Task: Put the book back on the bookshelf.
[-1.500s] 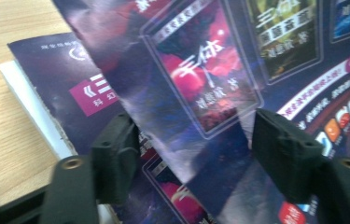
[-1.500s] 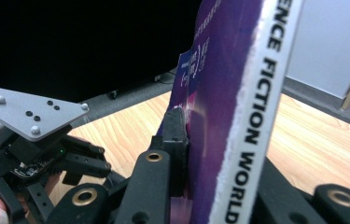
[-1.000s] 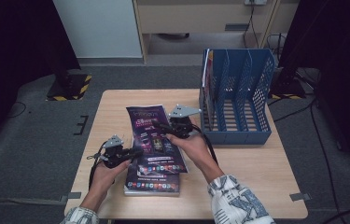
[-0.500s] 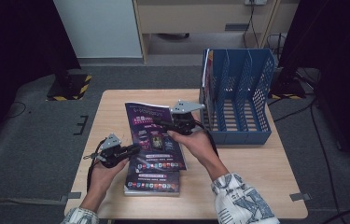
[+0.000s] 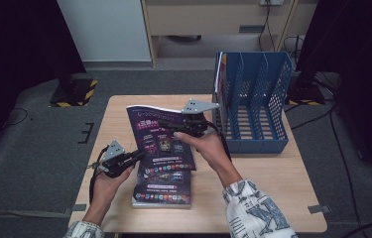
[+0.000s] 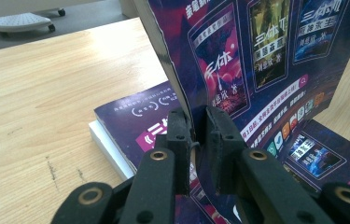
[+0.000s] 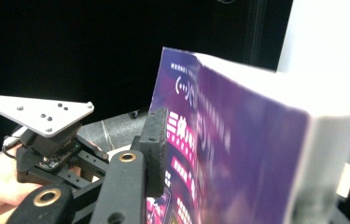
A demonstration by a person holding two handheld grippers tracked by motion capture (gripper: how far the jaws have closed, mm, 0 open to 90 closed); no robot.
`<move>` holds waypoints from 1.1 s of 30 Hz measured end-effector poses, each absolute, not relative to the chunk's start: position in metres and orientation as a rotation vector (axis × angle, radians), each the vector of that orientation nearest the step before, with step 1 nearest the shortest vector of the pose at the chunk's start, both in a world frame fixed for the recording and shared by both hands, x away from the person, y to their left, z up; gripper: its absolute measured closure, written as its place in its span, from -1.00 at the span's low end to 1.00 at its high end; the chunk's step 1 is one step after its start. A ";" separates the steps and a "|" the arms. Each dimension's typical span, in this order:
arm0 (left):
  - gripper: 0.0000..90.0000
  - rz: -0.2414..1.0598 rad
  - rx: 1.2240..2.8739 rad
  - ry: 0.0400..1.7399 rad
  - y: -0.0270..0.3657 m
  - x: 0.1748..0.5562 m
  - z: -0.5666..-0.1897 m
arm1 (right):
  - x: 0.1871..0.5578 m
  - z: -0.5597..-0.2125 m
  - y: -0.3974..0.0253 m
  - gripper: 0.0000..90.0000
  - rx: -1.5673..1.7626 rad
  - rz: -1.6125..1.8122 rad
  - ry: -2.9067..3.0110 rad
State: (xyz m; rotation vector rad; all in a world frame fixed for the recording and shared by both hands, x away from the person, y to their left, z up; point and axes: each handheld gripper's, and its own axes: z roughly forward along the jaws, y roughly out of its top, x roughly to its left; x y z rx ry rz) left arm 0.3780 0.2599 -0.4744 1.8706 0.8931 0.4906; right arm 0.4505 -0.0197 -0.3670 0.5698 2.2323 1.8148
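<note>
A purple-covered book [image 5: 161, 139] is held up at a tilt above the table by both grippers. My left gripper [image 5: 138, 154] is shut on its lower left edge; in the left gripper view the jaws [image 6: 199, 135] pinch the cover's edge of the book [image 6: 256, 56]. From the right side, my right gripper [image 5: 174, 128] is shut on the book's upper part. The right gripper view has the book [image 7: 238, 154] between the jaws of this gripper [image 7: 256, 177]. A second, similar purple book [image 5: 163, 191] lies flat underneath, on the table.
A blue slotted file rack [image 5: 253, 99] stands at the table's back right, with something thin in its leftmost slot. The wooden table [image 5: 268, 183] has bare surface at front right and at left [image 6: 46, 93]. The left gripper and hand [image 7: 37, 135] are visible beyond the book.
The right gripper has risen and drawn back a little, tipping the held book's far edge higher. The left gripper has barely shifted.
</note>
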 end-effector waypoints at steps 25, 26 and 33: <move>0.52 0.563 1.853 0.880 0.260 0.377 -0.476 | 0.449 -0.360 -0.020 0.83 0.565 1.781 2.222; 0.33 0.570 1.850 0.897 0.261 0.378 -0.477 | 0.448 -0.359 -0.020 0.83 0.562 1.781 2.219; -0.51 0.604 1.861 1.065 0.277 0.385 -0.488 | 0.437 -0.346 -0.024 0.83 0.524 1.817 2.153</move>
